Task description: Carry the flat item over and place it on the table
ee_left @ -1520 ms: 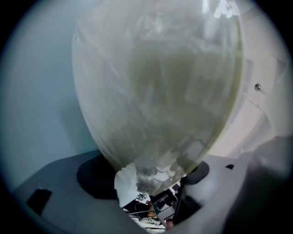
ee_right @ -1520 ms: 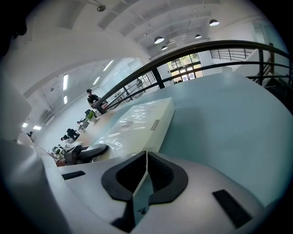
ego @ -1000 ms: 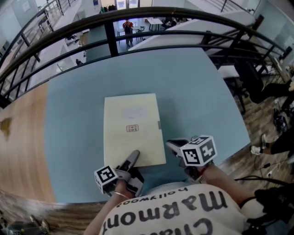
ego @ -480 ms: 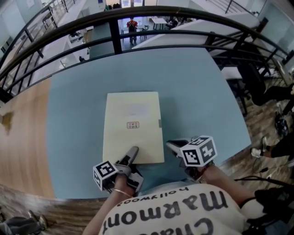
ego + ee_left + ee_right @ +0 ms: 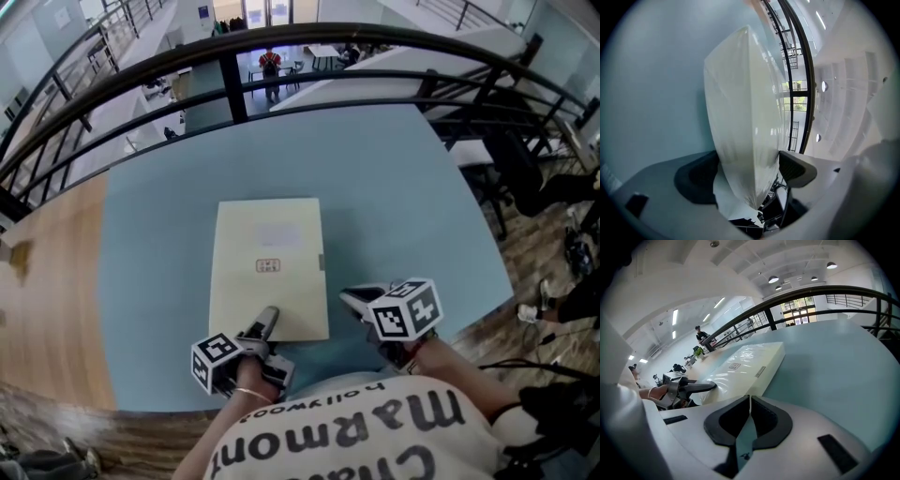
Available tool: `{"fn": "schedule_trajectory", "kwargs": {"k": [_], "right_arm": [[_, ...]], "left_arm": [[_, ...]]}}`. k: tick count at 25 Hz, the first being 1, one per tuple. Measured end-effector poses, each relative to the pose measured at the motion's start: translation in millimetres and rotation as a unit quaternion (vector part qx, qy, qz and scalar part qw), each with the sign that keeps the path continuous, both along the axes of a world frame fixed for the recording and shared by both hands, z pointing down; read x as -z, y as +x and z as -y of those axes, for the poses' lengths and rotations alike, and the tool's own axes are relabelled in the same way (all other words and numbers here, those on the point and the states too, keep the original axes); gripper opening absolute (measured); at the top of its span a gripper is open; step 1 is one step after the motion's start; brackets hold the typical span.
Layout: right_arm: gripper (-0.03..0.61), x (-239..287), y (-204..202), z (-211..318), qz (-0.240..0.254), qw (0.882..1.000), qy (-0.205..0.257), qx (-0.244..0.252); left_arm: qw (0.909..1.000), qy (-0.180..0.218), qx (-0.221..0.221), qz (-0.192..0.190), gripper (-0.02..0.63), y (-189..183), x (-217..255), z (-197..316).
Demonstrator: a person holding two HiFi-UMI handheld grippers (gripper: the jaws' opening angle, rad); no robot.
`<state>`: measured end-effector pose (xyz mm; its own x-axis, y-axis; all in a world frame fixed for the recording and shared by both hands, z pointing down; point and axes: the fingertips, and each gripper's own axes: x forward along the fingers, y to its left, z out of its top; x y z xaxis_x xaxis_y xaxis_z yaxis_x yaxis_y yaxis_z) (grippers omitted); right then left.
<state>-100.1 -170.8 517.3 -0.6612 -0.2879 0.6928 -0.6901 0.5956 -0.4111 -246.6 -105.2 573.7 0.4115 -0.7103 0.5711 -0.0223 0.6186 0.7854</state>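
At near edge of desk [image 5: 403, 187]: left gripper [image 5: 266, 323] at near-left corner of box [image 5: 270, 258]. Fingers [image 5: 797, 168] wide apart, just been opening; corner sits between them, not pinched. Right gripper [image 5: 354, 300] just beside box's near-right corner, over bare desk. Its fingers [image 5: 764, 420] are pressed together, nothing in them. Box is cream, lying flat mid-desk, long side running away from person, small red label [image 5: 268, 265] on top. Past far desk edge: dark railing [image 5: 281, 52], lower floor beyond.
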Motion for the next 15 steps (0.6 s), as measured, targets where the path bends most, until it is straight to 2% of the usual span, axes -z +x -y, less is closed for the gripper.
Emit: {"fn": "schedule_trajectory", "kwargs": {"k": [4,15], "right_arm": [[0.037,4,1,0,0.007,1.000,0.000,-0.004],[0.037,5,24,-2,0.013,1.000,0.003,-0.015]], "left_arm": [[0.9982,-0.045,-0.028,0.030,0.399,-1,-2,-4],[0.9962,-0.059,-0.015,0.063,0.403,-3,-2,-4]]}}
